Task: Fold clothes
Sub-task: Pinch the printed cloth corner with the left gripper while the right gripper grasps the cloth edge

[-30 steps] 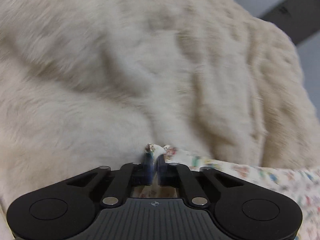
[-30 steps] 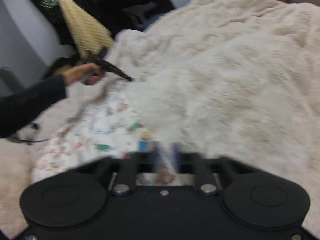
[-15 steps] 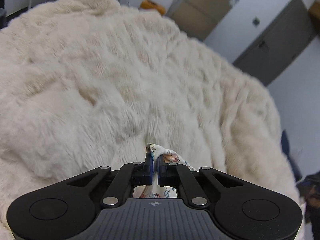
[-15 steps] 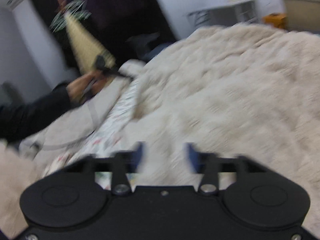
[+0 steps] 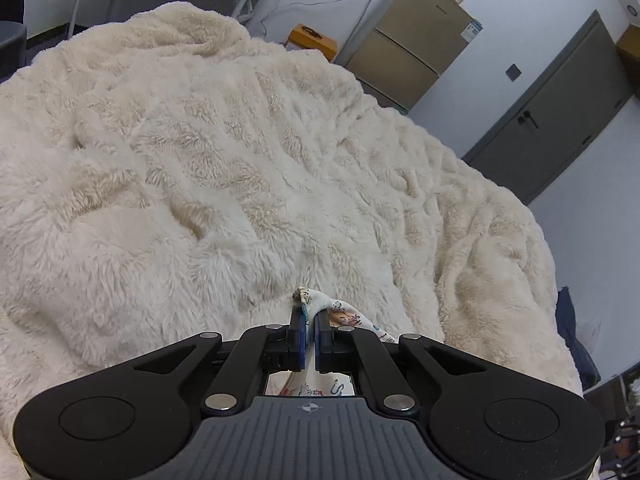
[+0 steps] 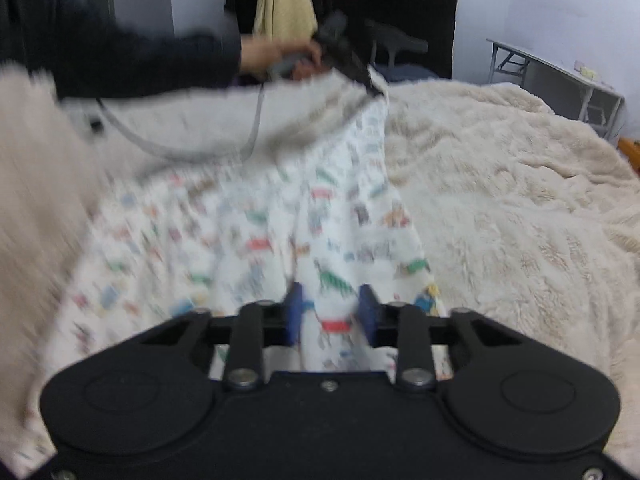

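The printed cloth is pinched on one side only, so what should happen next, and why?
Probably the right gripper should close on the printed cloth. It is open with cloth between its fingers, while the left gripper already pinches a corner held up above the fluffy blanket. Both ends need holding to fold.

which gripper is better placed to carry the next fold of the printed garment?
Left, probably. The left gripper is shut on a corner of the printed garment, lifted above the blanket. The right gripper is open, over the cloth but gripping nothing.
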`<state>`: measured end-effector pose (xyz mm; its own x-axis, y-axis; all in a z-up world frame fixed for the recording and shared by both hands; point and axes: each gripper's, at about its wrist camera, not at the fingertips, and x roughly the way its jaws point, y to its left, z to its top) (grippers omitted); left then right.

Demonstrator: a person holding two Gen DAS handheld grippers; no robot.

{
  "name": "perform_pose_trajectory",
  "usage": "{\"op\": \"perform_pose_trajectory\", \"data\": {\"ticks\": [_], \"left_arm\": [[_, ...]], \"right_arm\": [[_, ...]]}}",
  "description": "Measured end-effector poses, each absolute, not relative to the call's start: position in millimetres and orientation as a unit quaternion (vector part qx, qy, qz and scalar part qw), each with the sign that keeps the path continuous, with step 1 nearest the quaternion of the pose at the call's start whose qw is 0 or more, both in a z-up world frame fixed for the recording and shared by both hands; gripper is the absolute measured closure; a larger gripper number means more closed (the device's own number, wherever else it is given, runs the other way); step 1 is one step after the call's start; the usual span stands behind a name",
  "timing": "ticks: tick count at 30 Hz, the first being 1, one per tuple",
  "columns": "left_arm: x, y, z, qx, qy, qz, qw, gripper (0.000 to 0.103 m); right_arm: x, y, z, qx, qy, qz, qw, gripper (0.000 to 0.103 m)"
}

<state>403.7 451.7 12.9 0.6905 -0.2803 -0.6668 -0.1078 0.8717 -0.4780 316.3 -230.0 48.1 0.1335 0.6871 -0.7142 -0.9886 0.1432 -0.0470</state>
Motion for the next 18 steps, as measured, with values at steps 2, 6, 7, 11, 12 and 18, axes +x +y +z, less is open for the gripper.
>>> {"op": "perform_pose_trajectory", "data": {"ticks": [2,6,7,11,12,18], "left_arm": [[401,453,16,-0.249,0.389,-0.048,0.886,0.101],[397,455,21,-0.245,0.389,-0.049,0.887,0.101],[397,455,21,-0.246,0.386,-0.049,0.888,0.101],[397,456,25,-0.252,0.378,-0.048,0.890,0.101],[398,455,26,-0.251,0.378,-0.050,0.890,0.101],[401,453,25,-0.248,0.382,-0.054,0.888,0.101]], "right_arm": [[318,-227,43,-0.273,0.276,0.595,0.704,0.103],[330,-232,49,-0.241,0.263,0.583,0.730,0.103],[334,-236,52,-0.233,0.258,0.574,0.741,0.103],[352,-249,63,-0.199,0.244,0.538,0.782,0.103],[358,-251,64,-0.186,0.253,0.530,0.788,0.103],[385,-263,56,-0.145,0.311,0.569,0.747,0.083]]}}
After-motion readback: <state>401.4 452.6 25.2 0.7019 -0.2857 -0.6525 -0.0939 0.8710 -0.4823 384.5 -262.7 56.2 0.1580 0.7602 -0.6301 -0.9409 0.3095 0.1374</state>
